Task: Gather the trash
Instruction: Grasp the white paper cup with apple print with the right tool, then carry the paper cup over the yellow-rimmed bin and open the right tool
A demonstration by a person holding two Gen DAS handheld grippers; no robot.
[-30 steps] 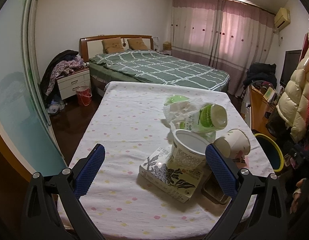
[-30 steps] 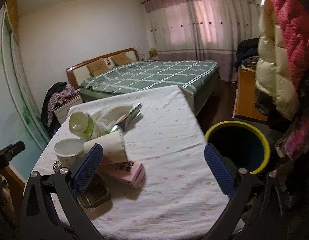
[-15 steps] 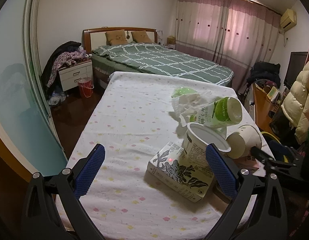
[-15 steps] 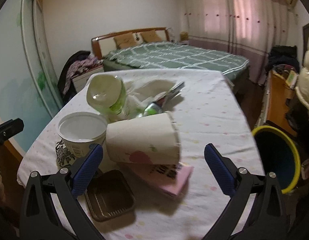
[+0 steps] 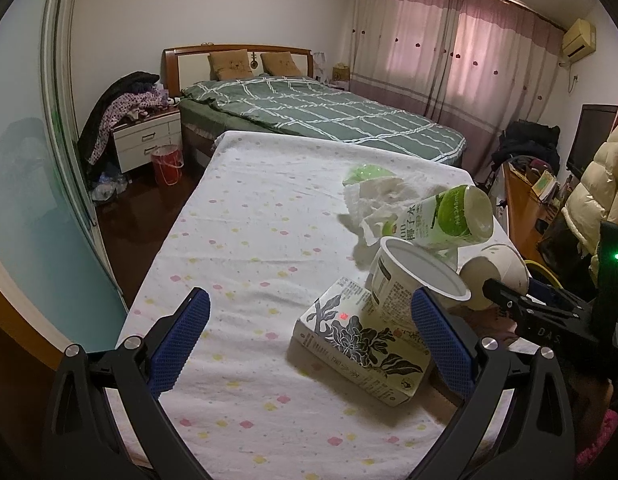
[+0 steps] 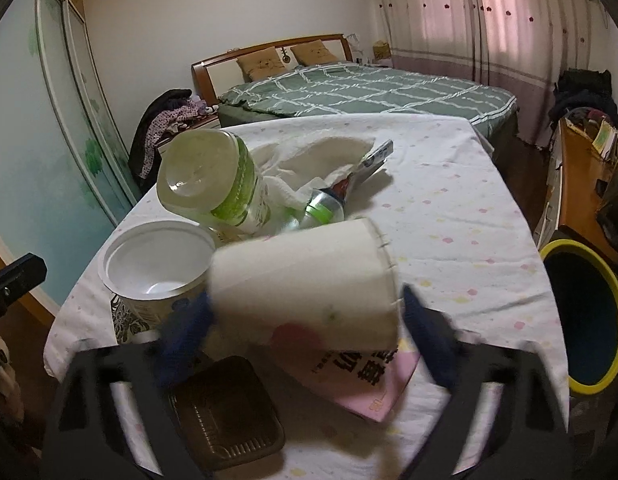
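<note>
A heap of trash lies on the spotted tablecloth [image 5: 249, 240]. In it are a paper cup [image 6: 305, 280] on its side, a white tub [image 6: 157, 264], a green-labelled bottle [image 6: 213, 176], crumpled tissue [image 6: 321, 156], a pink packet [image 6: 369, 376] and a brown tray [image 6: 225, 412]. My right gripper [image 6: 305, 312] straddles the paper cup. Its blurred jaws are closing on the cup's sides without a firm press. My left gripper [image 5: 309, 304] hangs open over bare cloth. A flower-print box [image 5: 357, 336] and the tub [image 5: 413, 280] sit by its right finger.
A yellow-rimmed dark bin [image 6: 589, 320] stands on the floor off the table's right edge. A green bed [image 5: 317, 116] lies beyond the table's far end, with a nightstand [image 5: 145, 140] and a red pail [image 5: 167, 160] to the left. Coats [image 5: 601, 184] hang at right.
My right gripper has swung left and down onto the paper cup, and its jaws have narrowed around it. The left gripper has edged forward and down; the right gripper now shows in its view.
</note>
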